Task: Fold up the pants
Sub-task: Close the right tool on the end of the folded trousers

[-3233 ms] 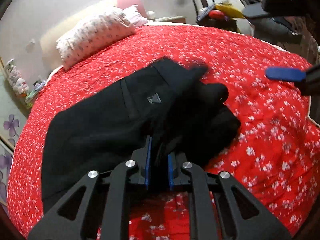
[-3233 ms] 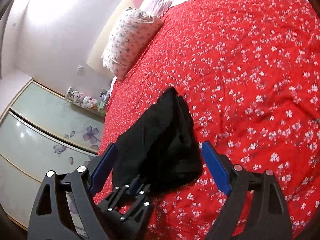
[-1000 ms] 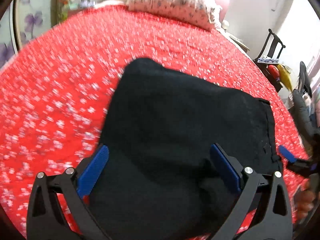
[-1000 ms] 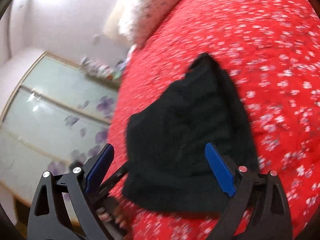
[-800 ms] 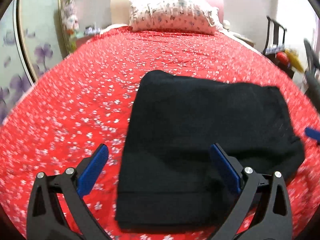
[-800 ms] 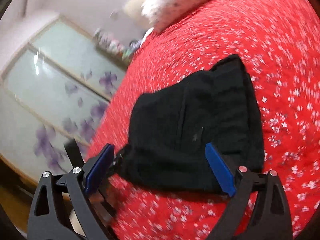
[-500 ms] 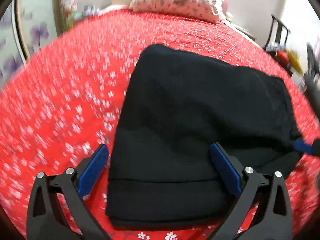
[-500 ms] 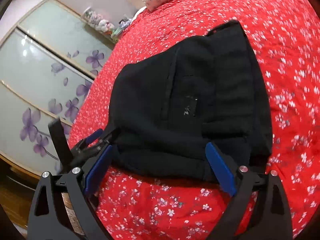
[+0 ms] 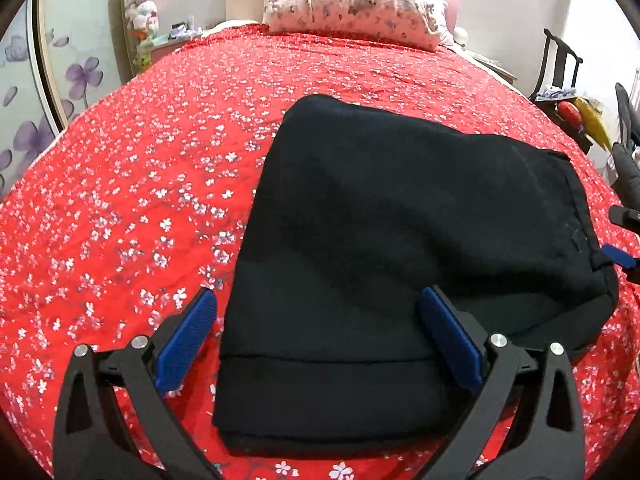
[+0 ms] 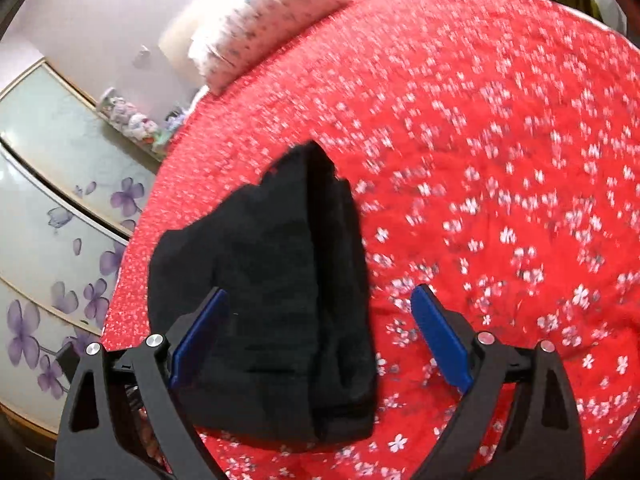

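The black pants (image 9: 392,248) lie folded into a thick rectangle on the red flowered bedspread (image 9: 140,184). My left gripper (image 9: 320,340) hovers open over their near edge, its blue pads apart and holding nothing. In the right wrist view the same pants (image 10: 272,288) show as a dark stacked bundle, with my right gripper (image 10: 320,332) open above their end, nothing between its pads. A blue fingertip of the right gripper (image 9: 618,256) peeks in at the right edge of the left wrist view.
A flowered pillow (image 9: 352,12) lies at the head of the bed. A wardrobe with purple flower panels (image 10: 48,240) runs along the left side. A dark chair with clutter (image 9: 560,76) stands at the right of the bed.
The left gripper let go of the pants and now stands open over the folded bundle. The right gripper has swung away toward the bed's far side; its view is blurred with motion.
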`<state>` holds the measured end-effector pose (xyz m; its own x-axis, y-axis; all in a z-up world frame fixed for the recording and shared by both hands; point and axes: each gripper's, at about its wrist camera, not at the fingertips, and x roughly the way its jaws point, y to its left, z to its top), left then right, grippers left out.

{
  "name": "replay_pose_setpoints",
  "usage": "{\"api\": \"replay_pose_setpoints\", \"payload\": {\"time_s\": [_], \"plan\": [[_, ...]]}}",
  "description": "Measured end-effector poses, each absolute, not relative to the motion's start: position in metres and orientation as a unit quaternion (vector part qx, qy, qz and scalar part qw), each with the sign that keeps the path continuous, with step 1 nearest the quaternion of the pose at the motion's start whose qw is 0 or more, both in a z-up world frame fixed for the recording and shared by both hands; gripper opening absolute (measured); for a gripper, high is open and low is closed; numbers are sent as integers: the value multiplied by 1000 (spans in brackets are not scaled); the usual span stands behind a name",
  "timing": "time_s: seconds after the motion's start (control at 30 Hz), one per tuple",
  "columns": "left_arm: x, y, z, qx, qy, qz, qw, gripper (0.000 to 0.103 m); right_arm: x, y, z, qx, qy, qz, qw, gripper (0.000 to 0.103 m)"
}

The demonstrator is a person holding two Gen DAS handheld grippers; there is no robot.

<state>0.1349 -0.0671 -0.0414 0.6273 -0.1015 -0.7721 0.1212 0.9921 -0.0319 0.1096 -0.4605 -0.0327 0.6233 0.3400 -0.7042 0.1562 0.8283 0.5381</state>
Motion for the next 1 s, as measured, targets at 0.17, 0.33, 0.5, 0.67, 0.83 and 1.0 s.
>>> {"api": "replay_pose_setpoints", "payload": {"time_s": [0.17, 0.33, 0.5, 0.67, 0.83, 1.0], "plan": [[130, -75, -39, 48, 409, -48, 910, 101, 115, -451, -37, 285, 438, 51, 851, 95], [130, -71, -40, 44, 410, -50, 910, 101, 115, -448, -40, 275, 451, 39, 848, 95], [129, -70, -41, 42, 411, -51, 909, 101, 115, -449, -46, 287, 454, 37, 843, 95], [129, -71, -41, 49, 408, -47, 911, 101, 115, -446, -44, 291, 450, 49, 843, 95], [129, -70, -40, 49, 407, -52, 911, 101, 118, -433, -41, 297, 445, 94, 840, 94], [123, -64, -26, 61, 381, -44, 922, 101, 122, -427, -47, 283, 458, 85, 838, 94]]}}
